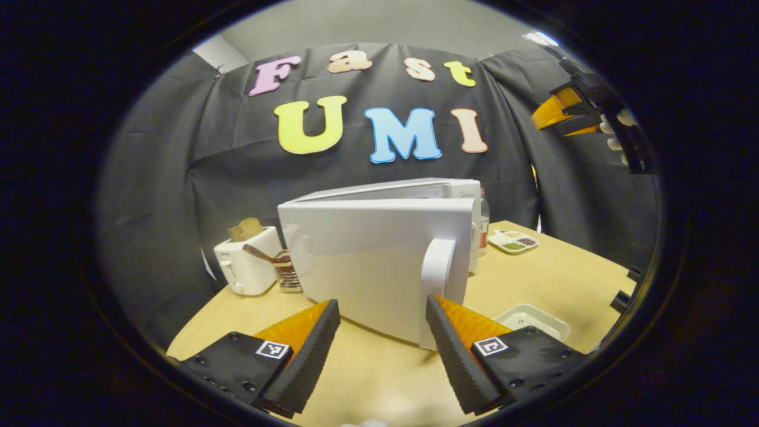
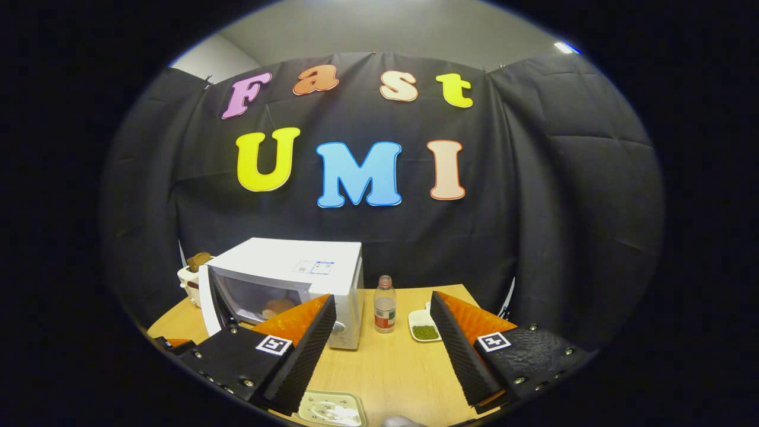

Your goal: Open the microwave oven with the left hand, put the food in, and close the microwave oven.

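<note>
The microwave (image 1: 385, 249) stands on the wooden table (image 1: 533, 279) with its door (image 1: 367, 267) swung open toward the left gripper (image 1: 382, 350). That gripper's jaws are spread wide and hold nothing; the door's white handle (image 1: 437, 270) sits at about one o'clock from the gap between them, near but not touched.

In the right gripper view the oven's cavity is open at ten o'clock, and a brownish piece of food (image 2: 277, 307) seems to lie inside (it is partly hidden behind the finger, so I cannot be sure what it is). The right gripper (image 2: 382, 350) is also wide open and empty, held well back from the oven. The left gripper view also catches it, high at two o'clock, in a hand.

As I judge it, closing the door is what remains. The risks:

- The left gripper could push the door off-centre, low or near the hinge, so it swings partway and does not latch.
- A hard shove may slide the whole oven along the table toward the toaster (image 1: 246, 267) at nine o'clock, or the bottle (image 2: 385, 311) just beside the oven at its right.
- An open finger might catch behind the handle and drag the door back open on withdrawal.
- The white tray (image 1: 533, 320) at four o'clock lies near the gripper's path and could be knocked.
</note>
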Motion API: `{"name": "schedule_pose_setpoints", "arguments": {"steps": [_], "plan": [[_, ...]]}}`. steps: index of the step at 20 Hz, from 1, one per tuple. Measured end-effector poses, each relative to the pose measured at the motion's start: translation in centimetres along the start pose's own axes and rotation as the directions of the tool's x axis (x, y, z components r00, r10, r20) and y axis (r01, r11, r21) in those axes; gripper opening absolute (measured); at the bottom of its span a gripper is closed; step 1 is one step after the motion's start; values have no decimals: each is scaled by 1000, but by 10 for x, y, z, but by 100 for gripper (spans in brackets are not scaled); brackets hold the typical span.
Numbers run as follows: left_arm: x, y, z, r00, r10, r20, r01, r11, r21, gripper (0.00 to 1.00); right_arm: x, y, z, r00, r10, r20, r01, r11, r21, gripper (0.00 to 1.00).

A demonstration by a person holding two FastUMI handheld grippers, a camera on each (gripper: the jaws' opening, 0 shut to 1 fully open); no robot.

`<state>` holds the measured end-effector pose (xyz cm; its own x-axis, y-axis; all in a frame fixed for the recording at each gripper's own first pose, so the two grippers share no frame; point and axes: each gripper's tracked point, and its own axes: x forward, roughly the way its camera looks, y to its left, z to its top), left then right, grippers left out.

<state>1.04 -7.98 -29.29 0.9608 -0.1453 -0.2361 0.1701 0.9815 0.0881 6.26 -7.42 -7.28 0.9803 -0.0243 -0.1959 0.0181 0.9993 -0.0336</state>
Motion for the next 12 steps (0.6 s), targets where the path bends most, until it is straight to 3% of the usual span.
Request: {"name": "schedule_pose_setpoints", "arguments": {"steps": [1, 5, 6, 8, 9, 11, 12], "plan": [[10, -7, 5, 1000, -11, 4, 11, 1000, 5, 99, 2, -8, 0, 1000, -11, 0, 11, 1000, 3, 98], [49, -31, 24, 999, -40, 35, 39, 999, 25, 100, 10, -24, 6, 999, -38, 11, 37, 999, 37, 98], [60, -35, 27, 998, -45, 36, 44, 999, 27, 95, 13, -25, 8, 999, -39, 10, 39, 998, 51, 98], [80, -41, 33, 998, -49, 42, 48, 999, 18, 94, 18, -27, 9, 999, -47, 12, 46, 997, 60, 97], [89, -45, 34, 998, -50, 42, 50, 999, 15, 100, 22, -26, 8, 999, -47, 10, 47, 997, 61, 98], [110, -51, 40, 997, -51, 55, 50, 999, 13, 94, 27, -25, 7, 999, -49, 6, 49, 997, 56, 98], [120, -54, 43, 997, -50, 58, 49, 999, 14, 98, 29, -24, 7, 999, -48, 1, 48, 998, 50, 98]]}}
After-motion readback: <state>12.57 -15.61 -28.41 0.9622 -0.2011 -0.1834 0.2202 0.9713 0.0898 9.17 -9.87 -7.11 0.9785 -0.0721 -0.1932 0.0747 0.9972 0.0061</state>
